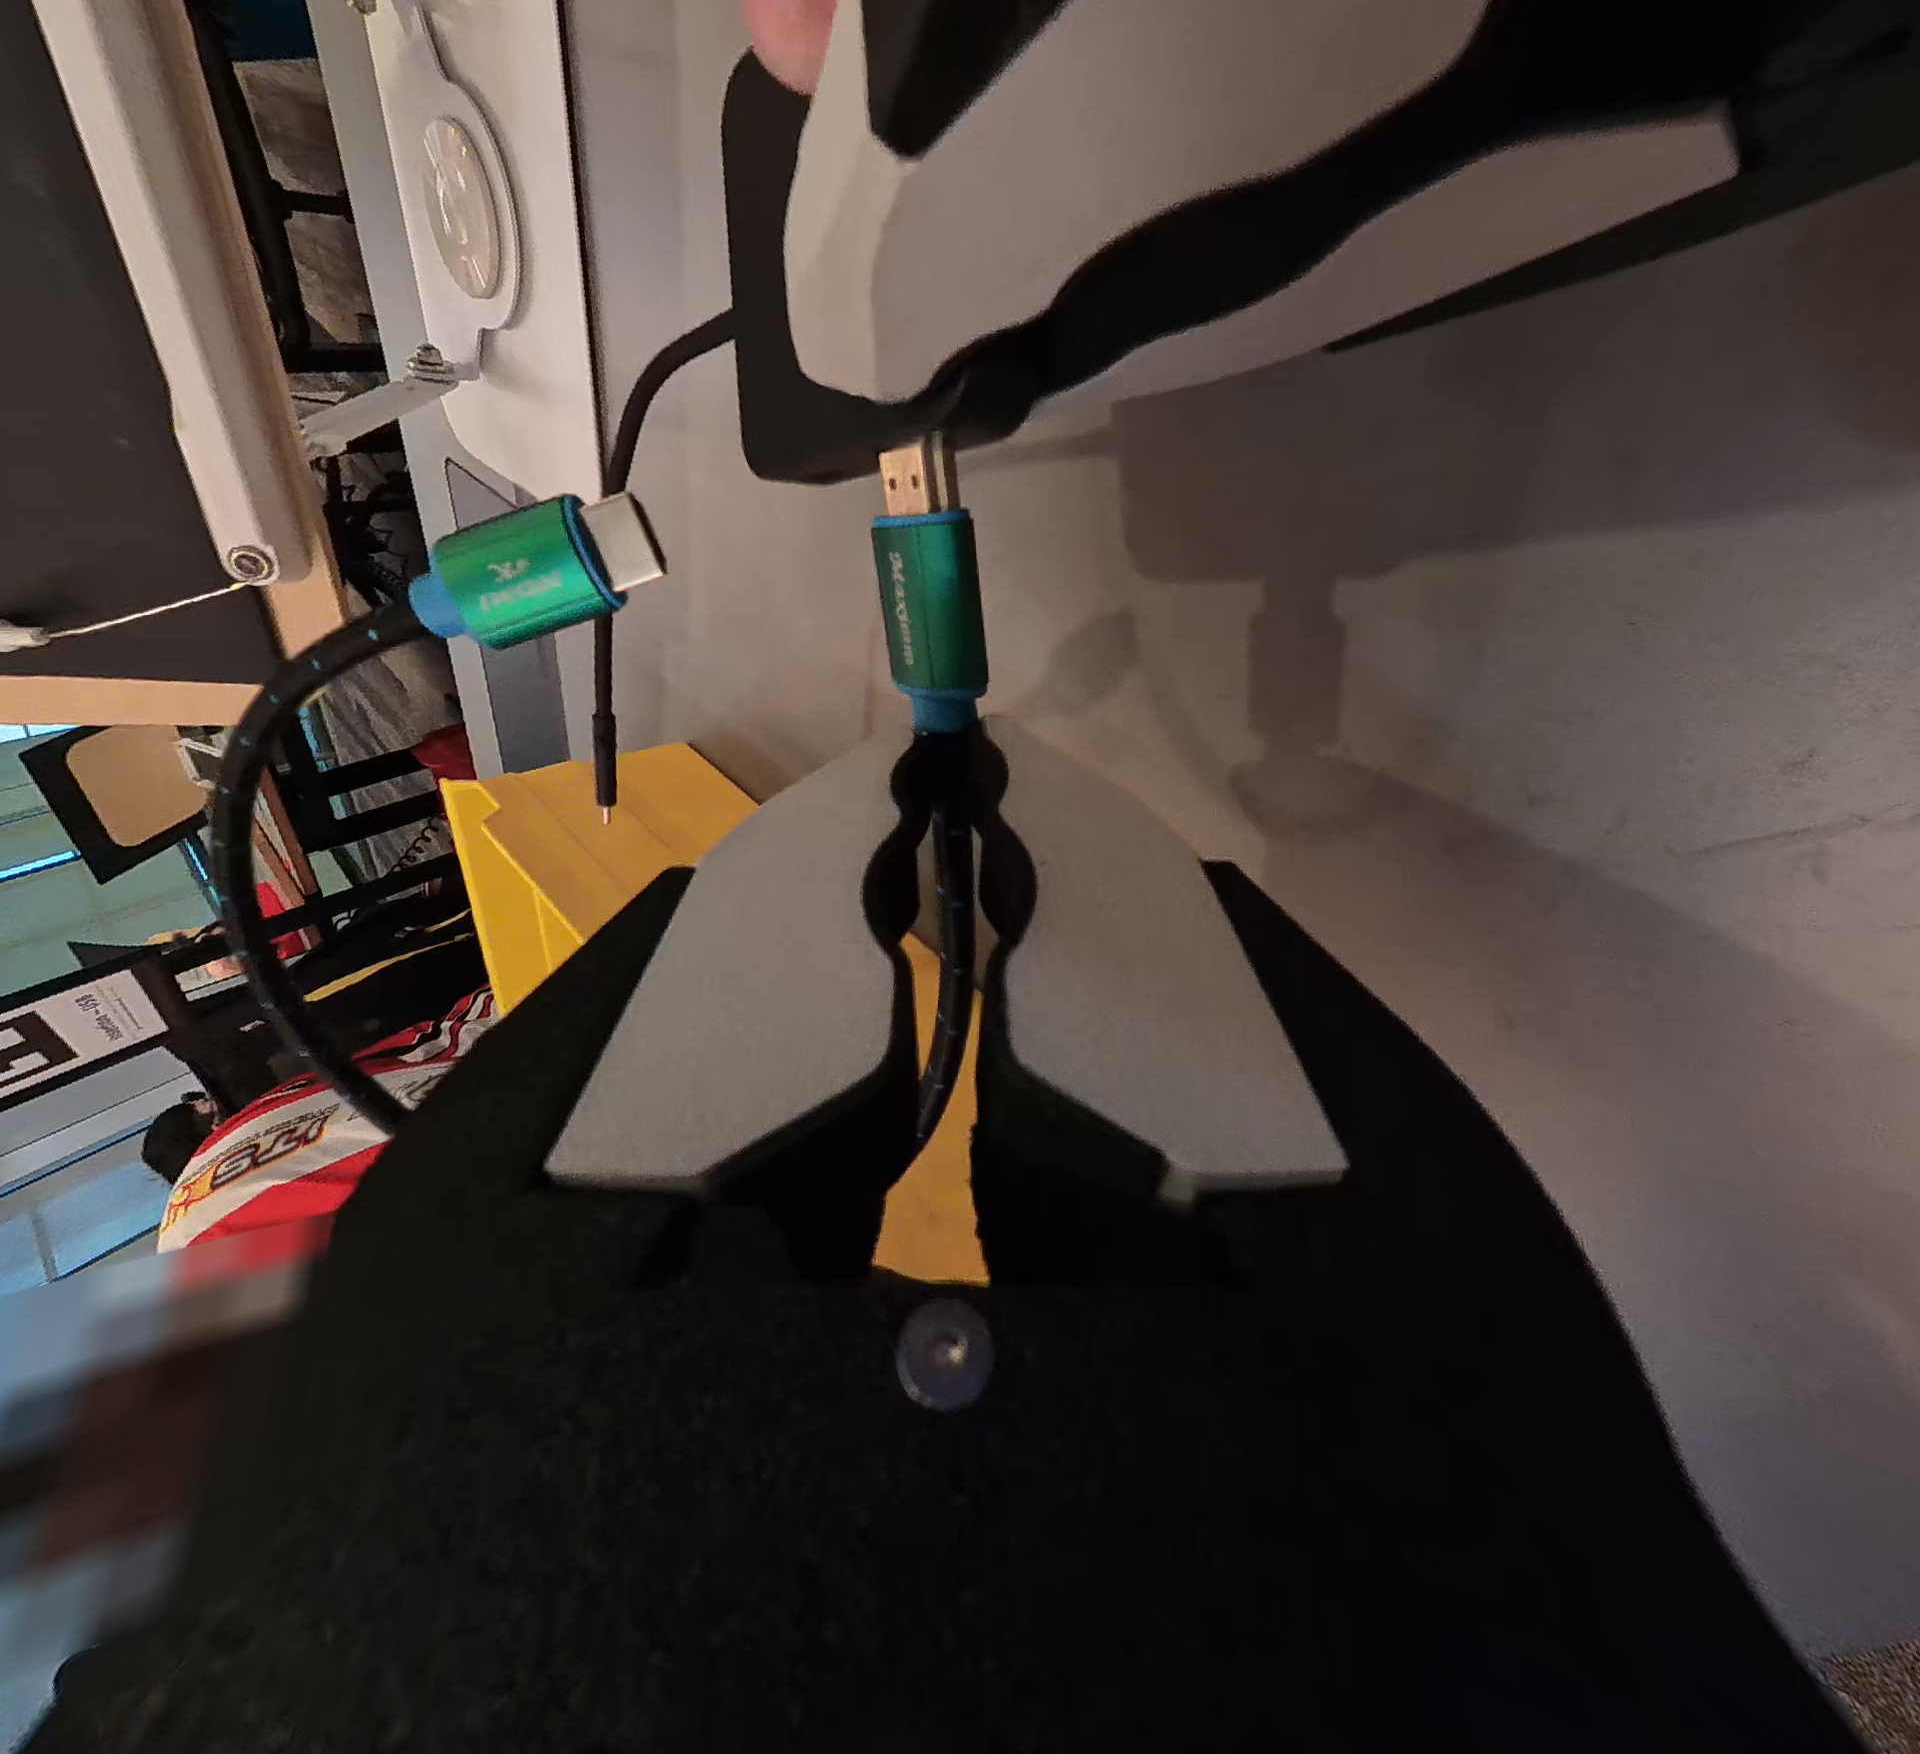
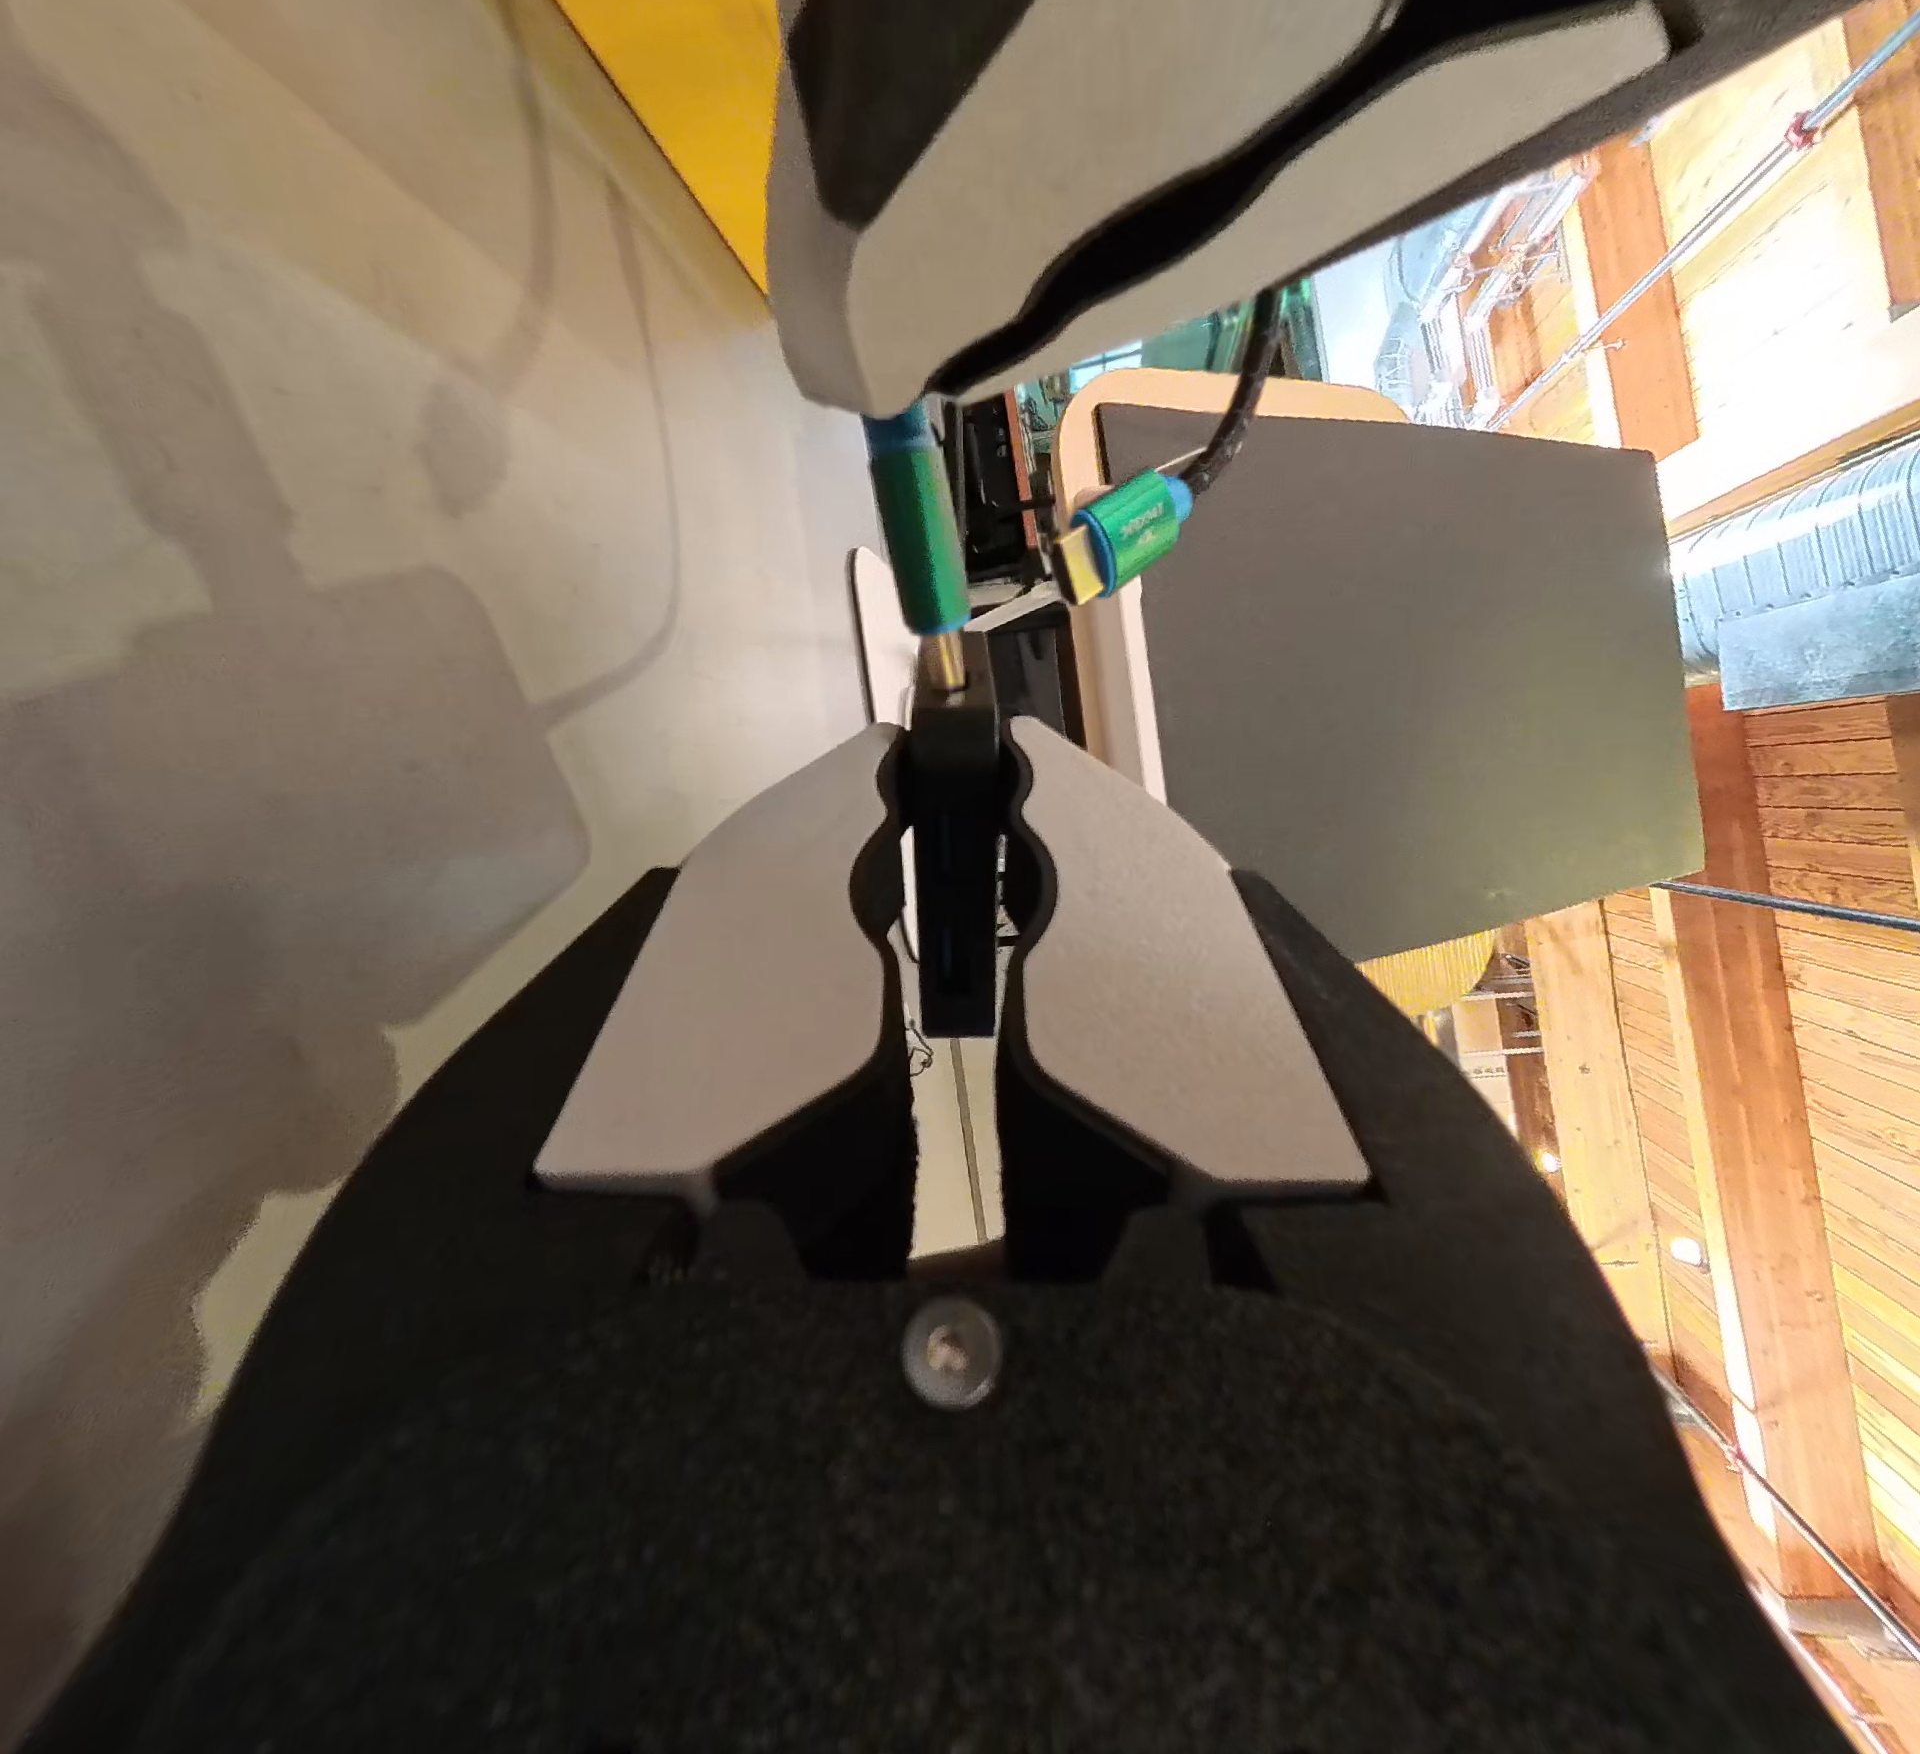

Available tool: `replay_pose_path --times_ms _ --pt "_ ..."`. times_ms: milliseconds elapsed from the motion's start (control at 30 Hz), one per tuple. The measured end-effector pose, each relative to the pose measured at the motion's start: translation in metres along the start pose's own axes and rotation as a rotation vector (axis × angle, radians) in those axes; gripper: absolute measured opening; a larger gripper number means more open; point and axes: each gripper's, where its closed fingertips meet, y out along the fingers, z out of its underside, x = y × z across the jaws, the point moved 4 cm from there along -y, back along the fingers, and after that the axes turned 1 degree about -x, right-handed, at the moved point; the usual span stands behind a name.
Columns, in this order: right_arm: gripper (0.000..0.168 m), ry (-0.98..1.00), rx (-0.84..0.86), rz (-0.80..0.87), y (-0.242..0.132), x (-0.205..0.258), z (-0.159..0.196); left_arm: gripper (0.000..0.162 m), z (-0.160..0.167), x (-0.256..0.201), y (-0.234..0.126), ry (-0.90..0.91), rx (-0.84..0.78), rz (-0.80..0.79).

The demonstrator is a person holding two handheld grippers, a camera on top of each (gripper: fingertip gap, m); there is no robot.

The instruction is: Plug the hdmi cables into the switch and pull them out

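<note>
The left gripper (image 1: 940, 748), closed on the braided cable just behind the green HDMI plug (image 1: 928, 603), points it to 12 o'clock at the black switch (image 2: 954, 857), which the right gripper (image 2: 948, 738) clamps, with the gold tip at its port

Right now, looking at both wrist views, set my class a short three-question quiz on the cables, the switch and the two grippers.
1. True or false: the left gripper is shut on the braided cable just behind the green plug.
2. Multiple choice: the right gripper holds A) a yellow bin, B) the black switch, C) nothing.
3. Fill the gap: the second green plug hangs ____, not in any port.

Key
1. True.
2. B.
3. Free. It dangles on its cable to the side, while the gripped plug's metal tip is at the switch's edge, with bare metal still showing.
</note>
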Motion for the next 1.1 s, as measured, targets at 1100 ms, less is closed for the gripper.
replay_pose_path --times_ms 1100 --pt "0.012 -0.075 -0.175 0.131 -0.007 0.013 -0.014 0.006 0.015 -0.005 -0.003 -0.015 -0.204 0.161"
